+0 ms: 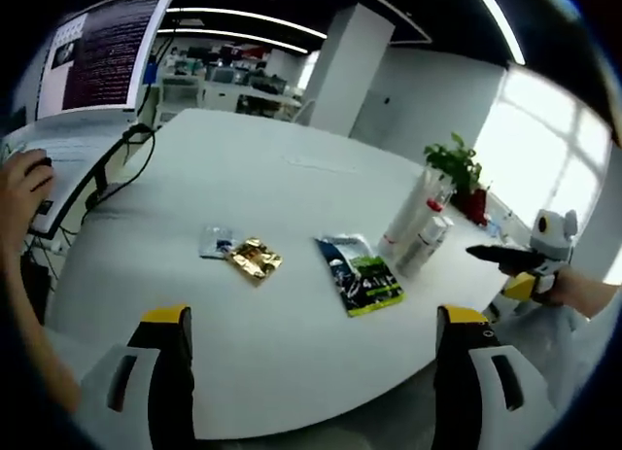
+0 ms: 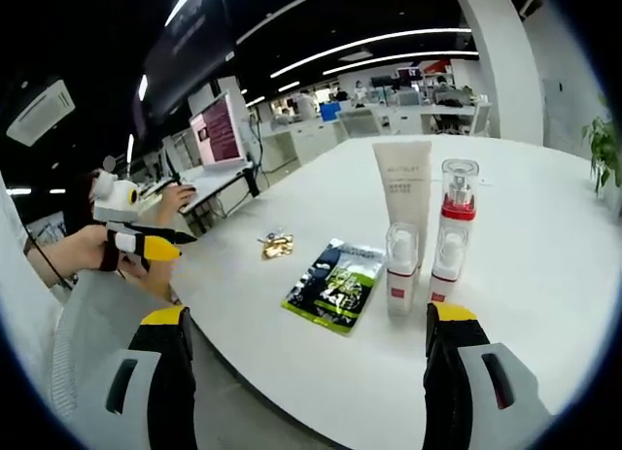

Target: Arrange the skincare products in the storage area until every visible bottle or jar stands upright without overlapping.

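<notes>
Three skincare containers stand upright and close together on the white table (image 2: 544,236): a white tube (image 2: 403,186), a tall clear bottle with a red band (image 2: 455,228) and a shorter clear bottle (image 2: 400,271). In the left gripper view the same group (image 1: 418,228) stands at the table's right side. A dark green packet (image 2: 335,287) (image 1: 358,273), a gold sachet (image 1: 255,259) (image 2: 278,244) and a small blue-white sachet (image 1: 216,242) lie flat. My left gripper (image 1: 313,316) is open above the near table edge. My right gripper (image 2: 308,316) is open, short of the bottles, holding nothing.
A monitor (image 1: 97,47) stands at the table's far left, where a person's hand (image 1: 24,173) rests on a mouse. A potted plant (image 1: 457,163) sits behind the bottles. The right gripper (image 1: 488,253) reaches in from the right; the left gripper (image 2: 183,240) is hand-held at the left.
</notes>
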Action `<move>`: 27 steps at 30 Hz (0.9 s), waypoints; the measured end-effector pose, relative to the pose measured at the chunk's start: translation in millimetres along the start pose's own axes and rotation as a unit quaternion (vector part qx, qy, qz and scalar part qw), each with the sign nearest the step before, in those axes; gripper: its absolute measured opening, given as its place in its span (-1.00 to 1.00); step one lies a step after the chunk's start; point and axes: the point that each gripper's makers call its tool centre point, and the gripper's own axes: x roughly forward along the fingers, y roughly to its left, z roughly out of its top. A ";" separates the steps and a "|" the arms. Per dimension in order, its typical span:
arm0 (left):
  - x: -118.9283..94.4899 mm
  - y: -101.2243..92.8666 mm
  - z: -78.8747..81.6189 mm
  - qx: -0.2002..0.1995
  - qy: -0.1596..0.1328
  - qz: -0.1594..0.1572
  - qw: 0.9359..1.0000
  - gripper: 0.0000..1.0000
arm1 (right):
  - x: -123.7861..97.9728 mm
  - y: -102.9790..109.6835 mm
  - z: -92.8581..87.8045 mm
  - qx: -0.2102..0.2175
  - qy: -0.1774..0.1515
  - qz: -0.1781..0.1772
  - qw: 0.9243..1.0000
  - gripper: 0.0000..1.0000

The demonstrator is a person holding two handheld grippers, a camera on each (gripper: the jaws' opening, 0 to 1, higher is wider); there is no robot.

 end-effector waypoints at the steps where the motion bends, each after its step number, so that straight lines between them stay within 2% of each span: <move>1: 0.8 0.2 -1.1 0.002 0.003 0.000 1.000 0.94 | 0.0 -0.4 -0.2 0.000 0.000 0.000 1.000 0.99; 10: 2.5 0.1 -4.8 0.006 0.012 0.001 1.000 0.94 | 0.8 -1.2 -3.1 0.001 0.006 -0.002 1.000 0.99; 18: 5.8 -2.7 -7.7 0.037 0.025 -0.002 0.999 0.92 | 3.6 1.9 -8.0 -0.012 0.019 0.004 1.000 0.99; 27: 30.0 1.1 -8.7 0.074 0.057 -0.009 0.996 0.87 | 3.6 0.4 -8.3 -0.009 0.018 0.001 1.000 0.99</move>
